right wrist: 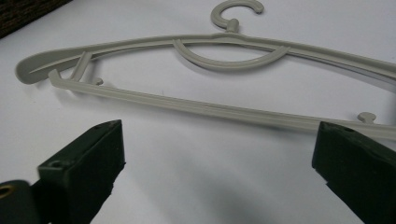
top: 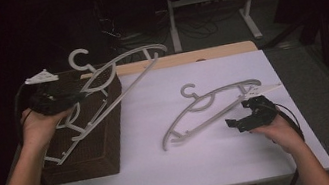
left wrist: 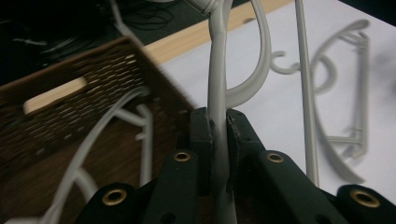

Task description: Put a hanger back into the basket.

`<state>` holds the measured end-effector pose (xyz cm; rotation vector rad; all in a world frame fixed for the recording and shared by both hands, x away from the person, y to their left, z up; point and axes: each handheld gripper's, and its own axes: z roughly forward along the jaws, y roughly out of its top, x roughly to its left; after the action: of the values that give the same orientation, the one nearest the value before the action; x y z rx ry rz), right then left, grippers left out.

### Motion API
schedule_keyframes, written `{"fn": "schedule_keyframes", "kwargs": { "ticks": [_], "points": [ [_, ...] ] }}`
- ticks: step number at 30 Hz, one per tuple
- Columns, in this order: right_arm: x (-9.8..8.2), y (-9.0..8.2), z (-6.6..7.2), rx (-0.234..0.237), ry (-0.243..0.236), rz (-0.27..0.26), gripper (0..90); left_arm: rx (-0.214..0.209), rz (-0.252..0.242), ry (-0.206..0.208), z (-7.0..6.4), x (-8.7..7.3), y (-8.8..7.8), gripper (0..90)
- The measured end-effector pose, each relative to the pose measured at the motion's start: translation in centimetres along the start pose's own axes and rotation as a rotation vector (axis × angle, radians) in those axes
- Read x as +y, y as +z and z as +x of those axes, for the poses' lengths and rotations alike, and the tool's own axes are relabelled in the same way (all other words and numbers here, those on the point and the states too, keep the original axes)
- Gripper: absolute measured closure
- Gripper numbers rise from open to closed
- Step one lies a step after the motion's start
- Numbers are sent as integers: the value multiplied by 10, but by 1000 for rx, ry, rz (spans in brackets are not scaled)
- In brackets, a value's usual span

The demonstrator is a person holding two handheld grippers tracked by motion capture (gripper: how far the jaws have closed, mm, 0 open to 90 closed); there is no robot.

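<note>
My left gripper (top: 79,92) is shut on a grey plastic hanger (top: 122,61) and holds it tilted in the air above a brown wicker basket (top: 96,149). In the left gripper view the jaws (left wrist: 219,126) pinch the hanger's thin arm (left wrist: 217,70). A second grey hanger (top: 205,103) lies flat on the white table top (top: 189,159). My right gripper (top: 238,121) sits just right of that hanger's lower end, open. In the right gripper view the wide jaws (right wrist: 217,154) have nothing between them, and the lying hanger (right wrist: 210,51) stretches across just beyond.
The basket stands on the table's left side, and another pale hanger (left wrist: 100,135) rests inside it. A wooden strip (top: 187,57) runs along the table's far edge. Beyond it, a white desk frame (top: 249,2) and cables stand on the dark floor.
</note>
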<state>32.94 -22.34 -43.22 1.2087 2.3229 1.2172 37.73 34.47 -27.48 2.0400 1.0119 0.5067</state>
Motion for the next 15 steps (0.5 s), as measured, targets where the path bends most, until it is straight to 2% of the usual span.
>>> {"fn": "schedule_keyframes", "kwargs": {
  "ticks": [5,8,15],
  "points": [
    [0,1,0,-2,7,8,17,50,-7,-38,32,-20,-21,826],
    [0,2,0,-2,3,10,18,74,12,-43,47,-33,-32,826],
    [1,5,1,-2,0,18,18,152,61,-44,72,-57,-49,825]
  ]
}}
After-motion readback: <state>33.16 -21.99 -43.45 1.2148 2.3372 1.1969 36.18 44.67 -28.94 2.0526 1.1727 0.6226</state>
